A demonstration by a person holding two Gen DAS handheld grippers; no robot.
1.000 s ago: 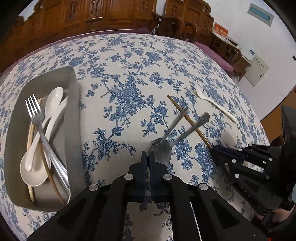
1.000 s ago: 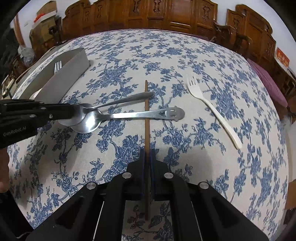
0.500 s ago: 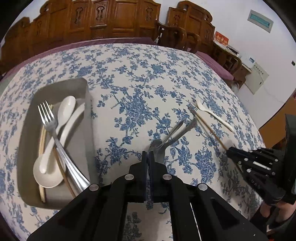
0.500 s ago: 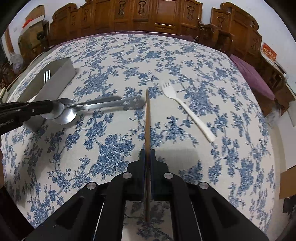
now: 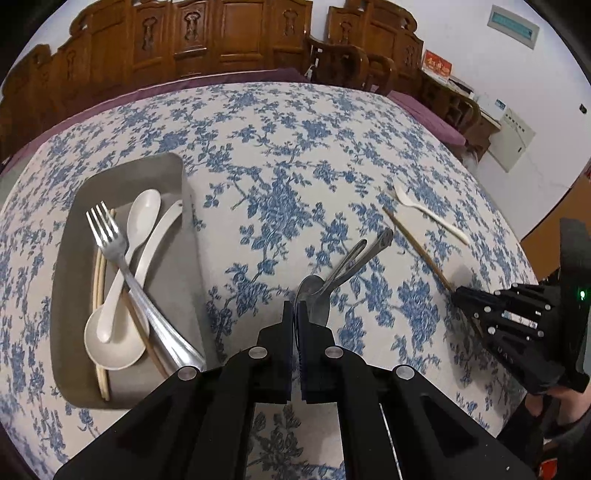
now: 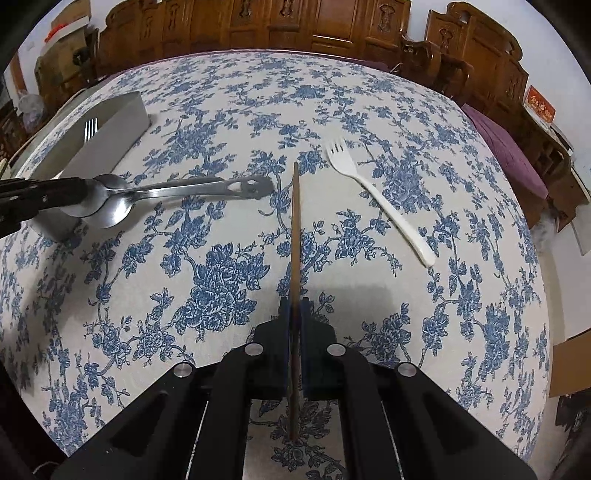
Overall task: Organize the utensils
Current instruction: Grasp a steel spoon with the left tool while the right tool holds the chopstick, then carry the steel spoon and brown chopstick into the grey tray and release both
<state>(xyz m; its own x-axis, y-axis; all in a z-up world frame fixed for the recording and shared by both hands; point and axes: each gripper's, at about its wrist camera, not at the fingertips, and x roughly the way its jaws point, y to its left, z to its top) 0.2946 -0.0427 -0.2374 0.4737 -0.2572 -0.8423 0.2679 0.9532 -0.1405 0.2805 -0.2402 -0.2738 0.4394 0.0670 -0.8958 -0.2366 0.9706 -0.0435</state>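
ok so from my seat here: my left gripper [image 5: 295, 308] is clamped tight on the bowls of two metal spoons [image 5: 334, 275], and both are up off the tablecloth [image 5: 280, 155] with their handles sticking out ahead and a bit to the right. in the right wrist view those same spoons [image 6: 177, 190] hang just past the corner of the tray, one handle with cut-out holes at its end.

my right gripper [image 6: 294, 308] is closed on a single brown chopstick [image 6: 295, 229], which runs straight out between the jaws, tip pointing at the far side of the table. from the left camera i can see that chopstick [image 5: 417, 247] angled up out of the right gripper [image 5: 460, 293], well to the right of the spoons.

the grey tray [image 5: 74, 229] sits on the left side of the table. inside it: a metal fork [image 5: 129, 273] lying across two white spoons [image 5: 125, 258], plus some light chopsticks [image 5: 99, 280] along the left wall and under the pile.

one white plastic fork [image 6: 373, 192] lies flat on the cloth, just right of the chopstick tip, tines toward the far edge. carved wooden chairs [image 6: 332, 22] ring the far side.
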